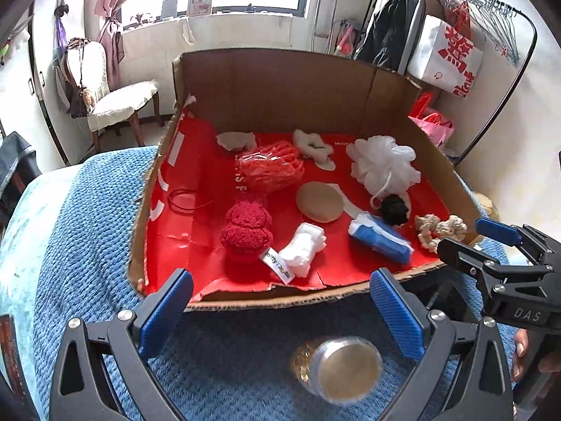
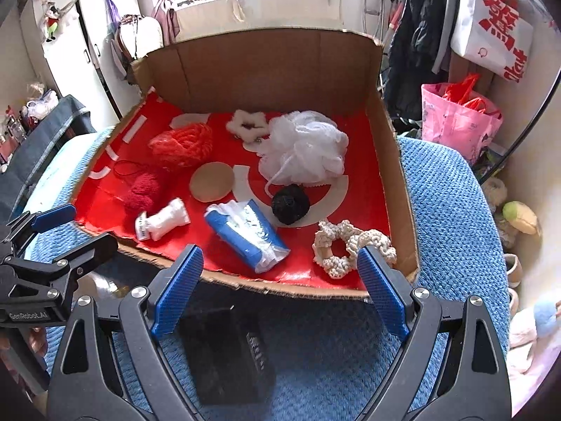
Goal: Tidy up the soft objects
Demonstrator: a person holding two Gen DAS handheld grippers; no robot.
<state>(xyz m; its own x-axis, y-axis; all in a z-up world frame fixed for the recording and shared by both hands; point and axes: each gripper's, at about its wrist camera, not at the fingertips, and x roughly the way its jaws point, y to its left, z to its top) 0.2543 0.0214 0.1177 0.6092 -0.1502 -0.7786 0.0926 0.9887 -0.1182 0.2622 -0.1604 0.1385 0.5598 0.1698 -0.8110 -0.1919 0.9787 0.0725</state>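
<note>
A shallow cardboard box lined in red holds several soft things: a red plush toy, a white bath pouf, a blue tissue pack, a cream knitted scrunchie, a black ball and a small white roll. My left gripper stands open over the blue blanket just before the box's near edge. My right gripper is open too, nothing between its fingers.
An orange net bundle, a tan round pad and a white fluffy scrunchie also lie in the box. A gold-lidded jar and a black box rest on the blue blanket. A chair and clothes rack stand behind.
</note>
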